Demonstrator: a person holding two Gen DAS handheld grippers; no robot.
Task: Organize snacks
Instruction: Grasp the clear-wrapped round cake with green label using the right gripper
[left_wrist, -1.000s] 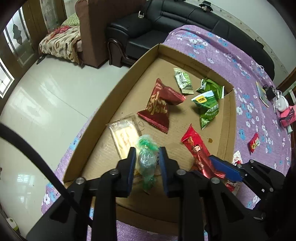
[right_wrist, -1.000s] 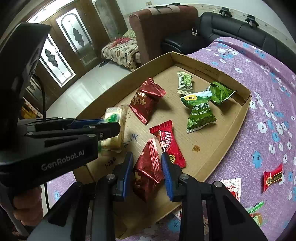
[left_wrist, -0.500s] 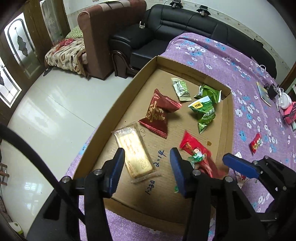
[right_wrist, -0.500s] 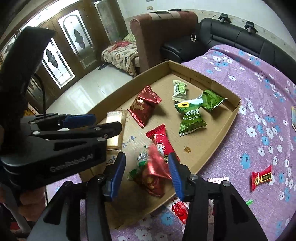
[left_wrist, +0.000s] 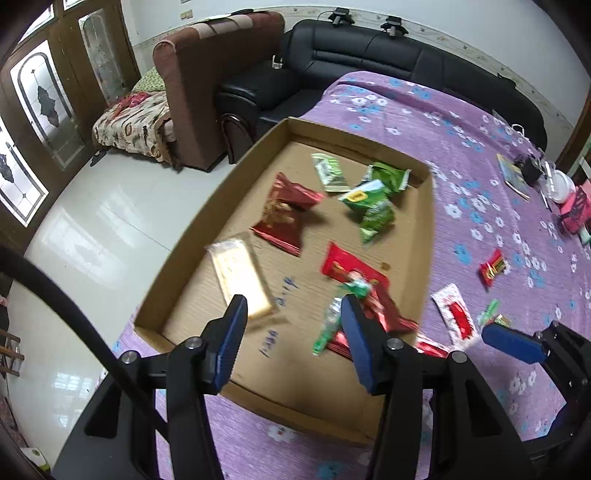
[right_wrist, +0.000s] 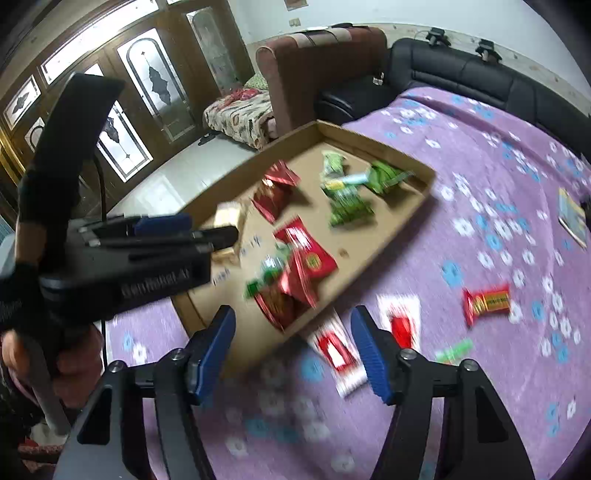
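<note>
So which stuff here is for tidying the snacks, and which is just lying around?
For the job:
cardboard tray
snacks inside it, like the green pea bag
loose red snack
white-and-red packet

Just lying around:
book
black sofa
brown armchair

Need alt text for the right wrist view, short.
The right claw is opening, nothing between its jaws, over a purple floral cloth. Ahead, a shallow cardboard tray holds red and green snack packets; a few red packets lie loose on the cloth.

A black leather sofa (left_wrist: 388, 51) spans the upper frame against a white wall (left_wrist: 480, 22), a brown armchair (left_wrist: 207, 77) stands upper left, and glossy white floor tiles (left_wrist: 99, 229) reflect wooden glass-paned doors (left_wrist: 33, 110).
</note>
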